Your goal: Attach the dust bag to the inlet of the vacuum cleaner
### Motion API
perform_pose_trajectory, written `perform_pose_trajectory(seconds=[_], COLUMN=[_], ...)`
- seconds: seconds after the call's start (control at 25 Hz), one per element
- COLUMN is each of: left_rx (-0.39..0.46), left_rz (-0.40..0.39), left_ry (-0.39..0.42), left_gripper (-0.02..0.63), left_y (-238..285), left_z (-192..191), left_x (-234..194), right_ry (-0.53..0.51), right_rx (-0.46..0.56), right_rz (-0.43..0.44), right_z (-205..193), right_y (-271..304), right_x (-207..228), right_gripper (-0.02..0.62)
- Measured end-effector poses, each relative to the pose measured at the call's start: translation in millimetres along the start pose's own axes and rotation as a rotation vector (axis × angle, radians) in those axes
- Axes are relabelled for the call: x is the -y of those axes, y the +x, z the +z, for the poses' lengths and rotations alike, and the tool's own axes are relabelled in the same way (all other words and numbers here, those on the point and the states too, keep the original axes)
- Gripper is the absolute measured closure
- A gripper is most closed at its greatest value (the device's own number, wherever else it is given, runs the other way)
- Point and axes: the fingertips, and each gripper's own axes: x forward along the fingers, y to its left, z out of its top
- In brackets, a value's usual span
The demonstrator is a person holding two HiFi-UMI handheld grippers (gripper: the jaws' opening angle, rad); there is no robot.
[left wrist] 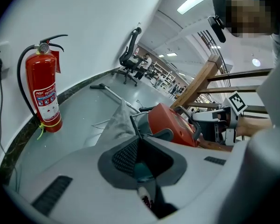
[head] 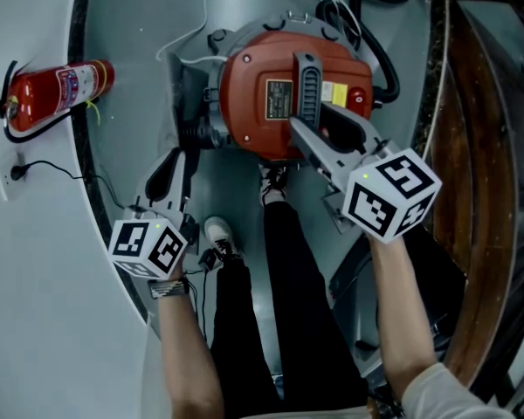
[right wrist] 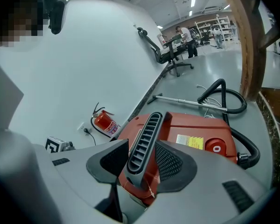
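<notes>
A red vacuum cleaner point(head: 253, 94) lies on the grey floor in front of my feet. Its grey ribbed handle point(head: 307, 81) sits between the jaws of my right gripper point(head: 310, 133), which is shut on it; the handle point(right wrist: 147, 139) fills the gap between the pads in the right gripper view. The grey cloth dust bag point(head: 192, 90) hangs at the vacuum's left side. My left gripper point(head: 176, 168) reaches up to the bag from below and looks shut on its dark rim. In the left gripper view the bag point(left wrist: 117, 120) rises just beyond the jaws, beside the vacuum point(left wrist: 170, 125).
A red fire extinguisher point(head: 57, 90) stands against the curved white wall on the left, next to a wall socket point(head: 13, 175). A black hose point(head: 380, 51) loops behind the vacuum. A wooden frame point(head: 498, 190) runs along the right. My shoes point(head: 218, 234) stand near the vacuum.
</notes>
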Motion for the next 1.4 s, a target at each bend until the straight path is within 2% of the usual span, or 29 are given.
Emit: perform_pose_trajectory(seconds=[0.48,0.64,0.84,1.04,1.4], left_rx=[-0.052,-0.043,0.004,0.057,0.054], left_rz=[-0.06,-0.075,-0.017,0.055,0.091], left_ry=[0.009,0.014,0.012,0.097,0.187], left_gripper=[0.577,0.575,0.566,0.563,0.552], left_y=[5,5,0,-1,-3], left_z=[-4,-7,-5,-8,-12], left_x=[10,10,8,8,7], right_ry=[-0.002,-0.003,-0.04,-0.045,-0.032], right_rx=[0.002,0.003,-0.014,-0.016,-0.008], right_rz=[0.0,-0.002,0.001,0.01,0.016], right_z=[-1,-1,-1,-1,-1], right_y=[0,0,0,0,0], right_x=[1,1,2,1,2], right_gripper=[0.42,0.42,0.42,0.42,0.42])
